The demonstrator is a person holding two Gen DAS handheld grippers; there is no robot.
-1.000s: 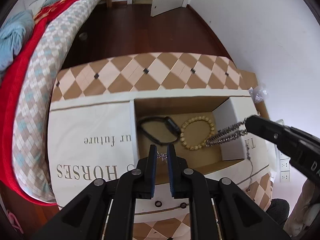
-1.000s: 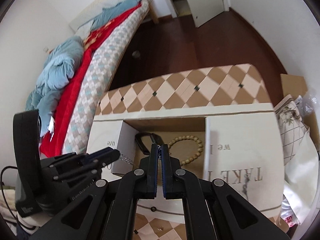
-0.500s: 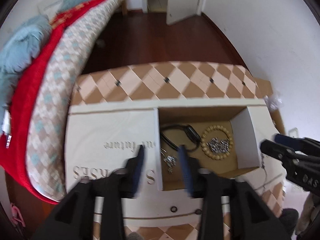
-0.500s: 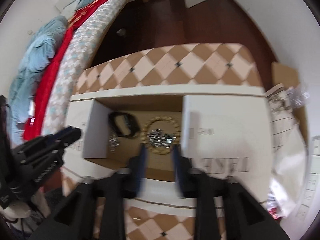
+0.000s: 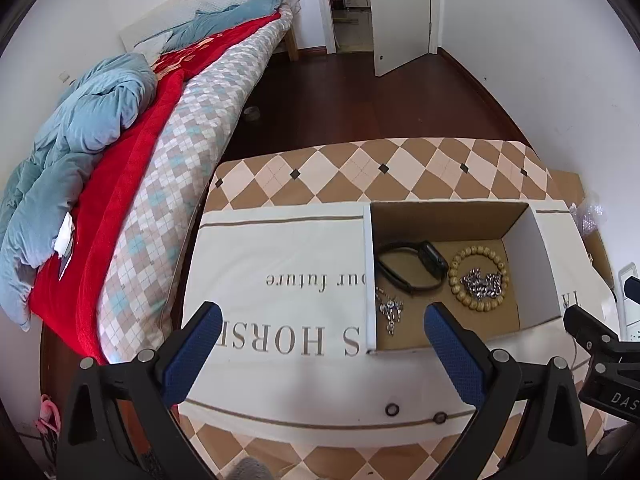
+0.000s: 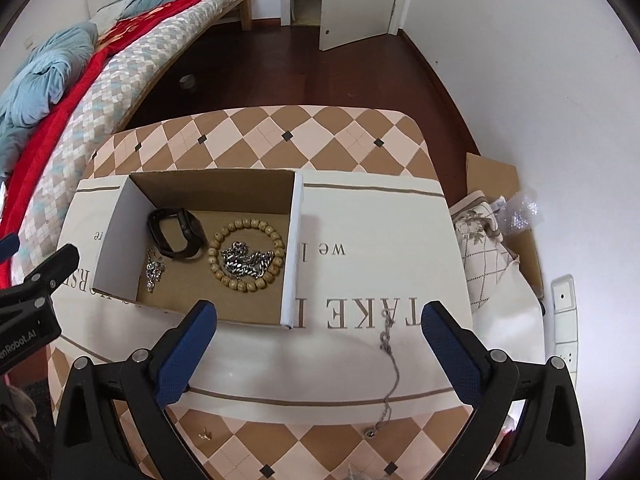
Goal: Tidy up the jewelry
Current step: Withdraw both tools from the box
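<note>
White cloth [image 6: 380, 240]: "TAKE", "we", "our future", "S HORSE"; all upside down. Left tongs [image 6: 28, 280] body: "nRobot.AI".

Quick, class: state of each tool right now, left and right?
Left tool: open, fingers spread wide, holding nothing.
Right tool: open, fingers spread wide, holding nothing.

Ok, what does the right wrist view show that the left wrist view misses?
Only the right wrist view shows the thin chain lying outside the box, across the cream cloth, and a small gold piece on the checkered table. Only the left wrist view shows the cloth's two eyelets. Both show the box holding the black band, bead bracelet with the chunky chain inside it, and a small silver piece; both grippers are open.
</note>
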